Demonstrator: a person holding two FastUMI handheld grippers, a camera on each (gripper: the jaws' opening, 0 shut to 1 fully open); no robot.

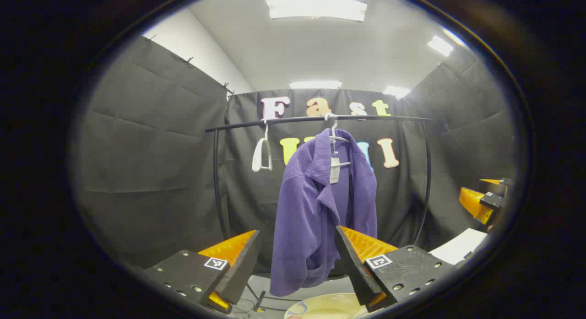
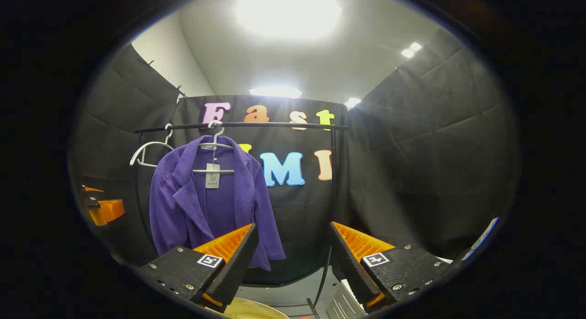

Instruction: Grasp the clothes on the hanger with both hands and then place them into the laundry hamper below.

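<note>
While the purple jacket hangs on a white hanger from the black rail, both grippers sit well short of it with open air between. From the left gripper view, the left gripper has its fingers spread wide, nothing between them, the jacket's hem just beyond. The right gripper is likewise wide apart and empty, the jacket far left. A spare hanger hangs left of the jacket. The hamper's pale rim lies below the hem.

Black cloth walls are enclosing the booth, creasing in soft folds. Ceiling lights are glowing on a white ceiling. A black rail is spanning the back.
</note>
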